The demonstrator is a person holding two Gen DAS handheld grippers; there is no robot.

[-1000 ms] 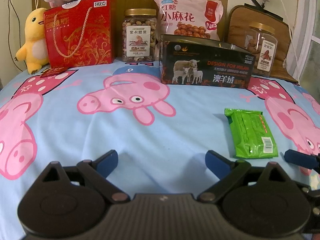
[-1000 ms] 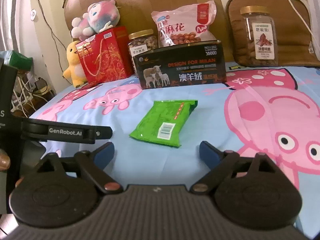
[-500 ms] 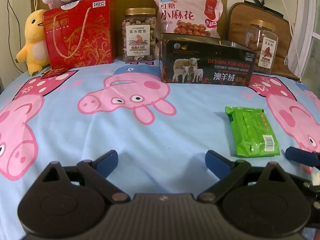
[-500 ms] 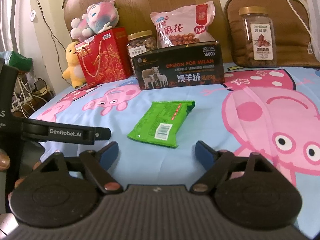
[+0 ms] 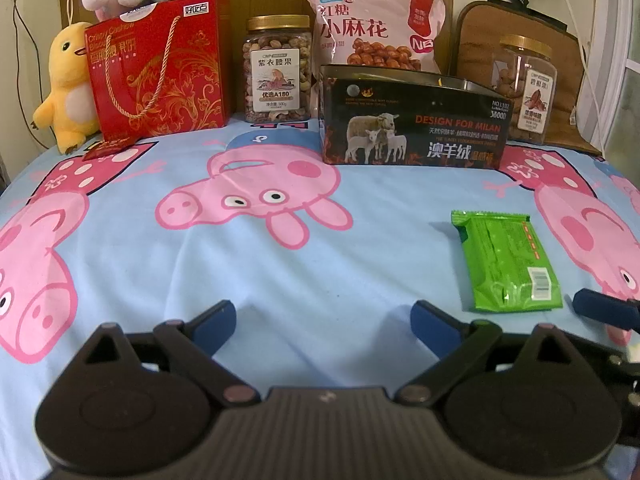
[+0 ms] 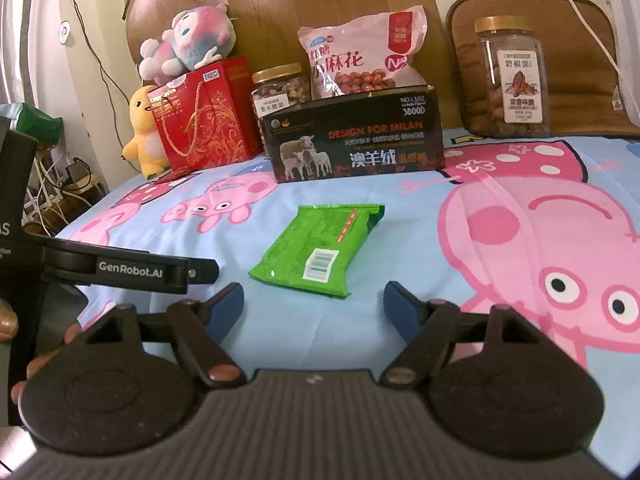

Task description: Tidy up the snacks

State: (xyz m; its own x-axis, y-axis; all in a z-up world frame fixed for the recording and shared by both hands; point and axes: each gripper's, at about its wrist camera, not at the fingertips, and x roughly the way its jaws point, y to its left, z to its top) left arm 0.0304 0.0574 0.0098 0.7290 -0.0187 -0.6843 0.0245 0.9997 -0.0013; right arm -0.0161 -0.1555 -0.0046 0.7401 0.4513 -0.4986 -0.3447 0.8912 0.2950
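Left wrist view. Left hand-held gripper (image 5: 323,322): jaws spread wide over bare bed sheet (image 5: 320,272), grasping nothing, as a second ago. Green snack packet (image 5: 505,265): flat on the sheet, ahead and to the right of the jaws, barcode end nearest; it sits slightly nearer the right edge of the picture than a second ago, otherwise as it lay. Blue fingertip (image 5: 604,311) of the right hand-held gripper: just beside the packet's near right corner, not clearly touching. Back row against the headboard, left to right: yellow duck plush (image 5: 66,88), red gift bag (image 5: 160,68), cashew jar (image 5: 278,70), pink snack bag (image 5: 374,28), black box (image 5: 414,120) standing in front of that bag, pecan jar (image 5: 526,88).

Right wrist view. Right hand-held gripper (image 6: 314,312): jaws released but closing, visibly narrower than a second ago; nothing between the pads. Green packet (image 6: 320,250): on the sheet just ahead of the jaws, lying diagonally, apart from both fingertips, unmoved. Left gripper's arm (image 6: 132,268): at the left edge, position unchanged.
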